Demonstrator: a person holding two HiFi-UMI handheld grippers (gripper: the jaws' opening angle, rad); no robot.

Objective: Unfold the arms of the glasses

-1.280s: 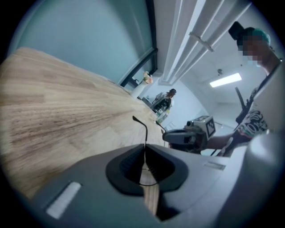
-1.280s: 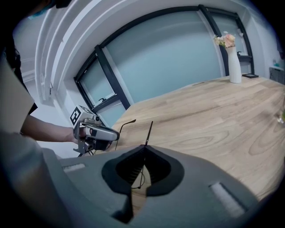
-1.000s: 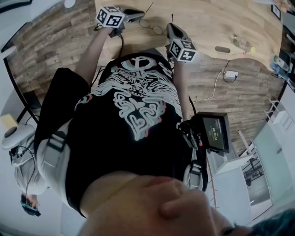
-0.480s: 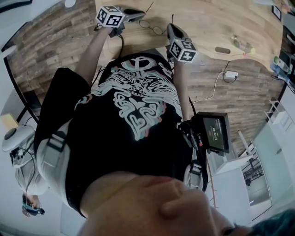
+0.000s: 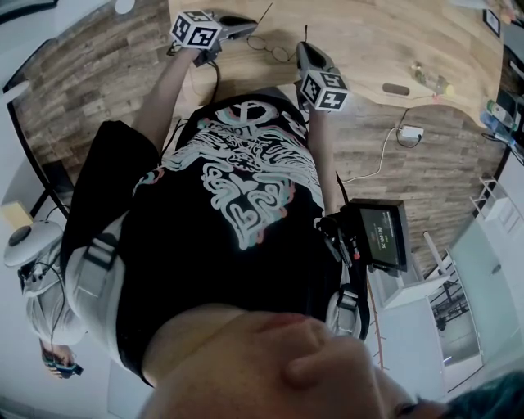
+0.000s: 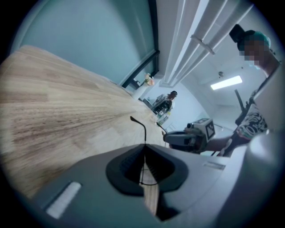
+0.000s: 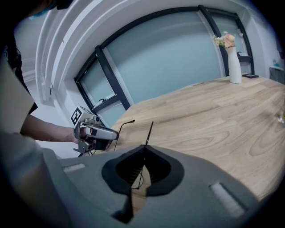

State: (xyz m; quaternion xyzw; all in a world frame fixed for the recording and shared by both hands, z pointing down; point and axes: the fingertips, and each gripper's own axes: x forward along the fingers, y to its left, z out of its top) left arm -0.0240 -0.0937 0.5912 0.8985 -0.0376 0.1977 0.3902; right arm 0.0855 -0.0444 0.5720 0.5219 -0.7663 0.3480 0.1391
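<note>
One left gripper (image 5: 250,24), one right gripper (image 5: 304,47), one pair of glasses (image 5: 270,47), one table (image 5: 385,33), one vase (image 7: 234,62).

This looks like an office meeting room. A long pale wooden table (image 7: 213,120) faces dark-framed frosted glass walls (image 7: 169,58) (a white flower vase (image 7: 234,67) stands on it).

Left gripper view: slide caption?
Left hand-held gripper shut on a thin black glasses arm above the wooden table; right hand-held gripper facing it.

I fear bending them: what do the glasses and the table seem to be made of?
The glasses: thin dark wire, probably metal, judging by the very slim arms and rims. The table: pale wood or wood-look laminate, matte, with streaky grain showing.
</note>
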